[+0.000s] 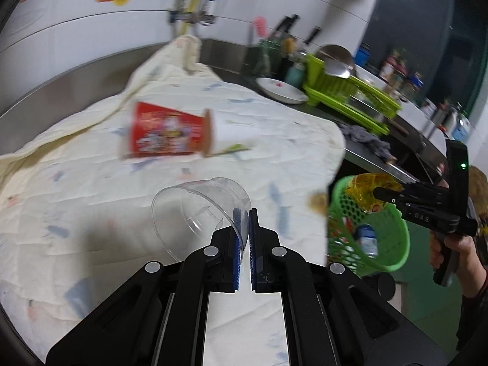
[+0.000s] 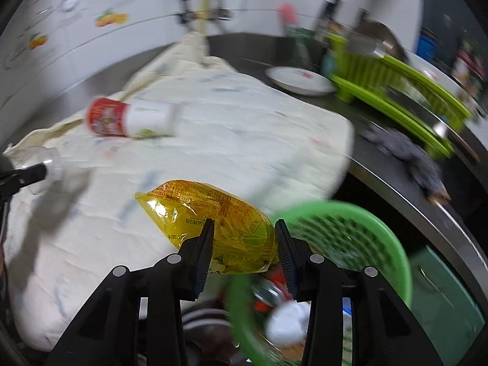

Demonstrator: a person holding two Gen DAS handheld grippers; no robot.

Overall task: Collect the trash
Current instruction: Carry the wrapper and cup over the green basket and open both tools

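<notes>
- Clear plastic cup [image 1: 198, 213]: one, pinched by its rim between the closed blue pads of the left gripper [image 1: 245, 222], mouth turned toward nine o'clock, raised above the quilted cloth [image 1: 91, 228].
- Yellow wrapper [image 2: 213, 228]: one, crumpled film sitting between the spread fingers of the right gripper [image 2: 244, 231]; fingers parted wide, whether the pads press the film cannot be told. Positioned at the rim of the green basket [image 2: 350, 228], at about ten o'clock of it in the right wrist view.
- Green basket: one, perforated plastic, tilted beyond the cloth's edge, at three o'clock of the cup in the left wrist view [image 1: 390, 238]. Contents: a white bottle [image 1: 366, 238] plus red and white scraps, blurred and not countable.
- Red paper cup [image 1: 169, 134]: one, lying on its side on the cloth at eleven o'clock of the clear cup, untouched.
- Progress, as judged: some trash already binned; wrapper at the point of release; clear cup lifted but not yet carried over; red cup left to fetch. Probably past the halfway mark.
- Surroundings: green dish rack [image 1: 350, 97], white plate [image 1: 280, 91] and grey rag [image 1: 366, 140] on the steel counter at one to two o'clock, not trash by appearance.
</notes>
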